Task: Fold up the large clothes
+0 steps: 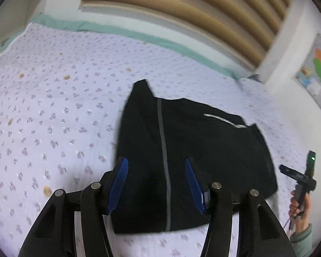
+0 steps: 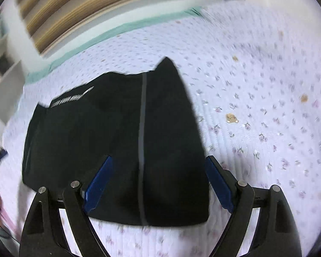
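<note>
A black garment (image 1: 203, 150) lies folded in a rough rectangle on the bed, with a grey stripe (image 1: 163, 150) down it and white lettering near its far edge. My left gripper (image 1: 155, 160) hovers over its near left part, blue pads (image 1: 118, 184) wide apart with nothing pinched between them. In the right wrist view the same garment (image 2: 96, 132) fills the middle. My right gripper (image 2: 158, 158) hangs open above its near right corner, one pad (image 2: 219, 184) just past the cloth's edge. One corner of the garment (image 2: 167, 66) sticks up at the far side.
The bed's lilac flowered sheet (image 1: 53, 107) stretches wide to the left in the left wrist view and to the right (image 2: 267, 107) in the other. A hand in a green sleeve (image 1: 299, 207) grips a black handle. Slatted wooden panel (image 1: 182, 10), wall map (image 1: 318, 68), white shelves (image 2: 4, 81).
</note>
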A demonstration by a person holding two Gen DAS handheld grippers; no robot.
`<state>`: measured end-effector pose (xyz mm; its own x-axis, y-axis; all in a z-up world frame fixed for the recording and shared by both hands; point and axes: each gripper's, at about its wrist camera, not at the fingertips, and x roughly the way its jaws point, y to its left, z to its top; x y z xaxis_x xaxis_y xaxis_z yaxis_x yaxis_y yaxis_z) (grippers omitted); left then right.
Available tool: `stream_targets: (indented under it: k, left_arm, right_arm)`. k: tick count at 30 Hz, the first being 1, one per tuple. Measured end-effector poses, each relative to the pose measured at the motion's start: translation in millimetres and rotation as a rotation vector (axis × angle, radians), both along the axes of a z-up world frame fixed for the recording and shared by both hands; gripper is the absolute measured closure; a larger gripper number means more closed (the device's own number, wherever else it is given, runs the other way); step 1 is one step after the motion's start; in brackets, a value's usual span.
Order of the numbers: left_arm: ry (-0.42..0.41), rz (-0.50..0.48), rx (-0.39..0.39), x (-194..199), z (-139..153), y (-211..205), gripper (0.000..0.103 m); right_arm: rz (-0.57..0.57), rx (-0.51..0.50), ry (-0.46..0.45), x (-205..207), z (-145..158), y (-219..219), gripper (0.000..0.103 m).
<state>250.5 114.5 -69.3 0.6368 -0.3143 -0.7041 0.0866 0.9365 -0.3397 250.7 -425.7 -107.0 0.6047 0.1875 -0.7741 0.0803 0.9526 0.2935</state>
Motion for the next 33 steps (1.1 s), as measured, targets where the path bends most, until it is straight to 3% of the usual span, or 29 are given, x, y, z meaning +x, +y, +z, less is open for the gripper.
stream_targets:
  k: [5, 9, 14, 17, 20, 26, 30, 33]
  left_arm:
    - [0.068, 0.026, -0.081, 54, -26, 15, 0.046]
    - [0.113, 0.023, -0.093, 94, -53, 17, 0.046]
    - [0.205, -0.027, -0.176, 125, -98, 13, 0.045]
    - [0.23, -0.047, -0.256, 129, -117, 16, 0.037]
    - [0.253, -0.071, -0.368, 131, -129, 27, 0.036]
    - [0.246, -0.18, -0.381, 116, -122, 23, 0.036]
    - [0.229, -0.256, -0.41, 102, -117, 22, 0.036]
    - [0.274, -0.258, -0.427, 107, -126, 19, 0.036]
  right_arm:
    - [-0.034, 0.079, 0.04, 43, -17, -28, 0.014]
    - [-0.048, 0.057, 0.064, 72, -31, -34, 0.014]
    - [-0.018, 0.077, 0.113, 104, -57, -35, 0.014]
    - [0.003, 0.118, 0.121, 112, -70, -37, 0.005]
    - [0.006, 0.198, 0.126, 116, -85, -45, 0.002]
    - [0.059, 0.261, 0.127, 108, -86, -50, 0.001]
    - [0.161, 0.404, 0.109, 93, -82, -50, 0.001]
    - [0.176, 0.393, 0.151, 101, -93, -45, 0.0]
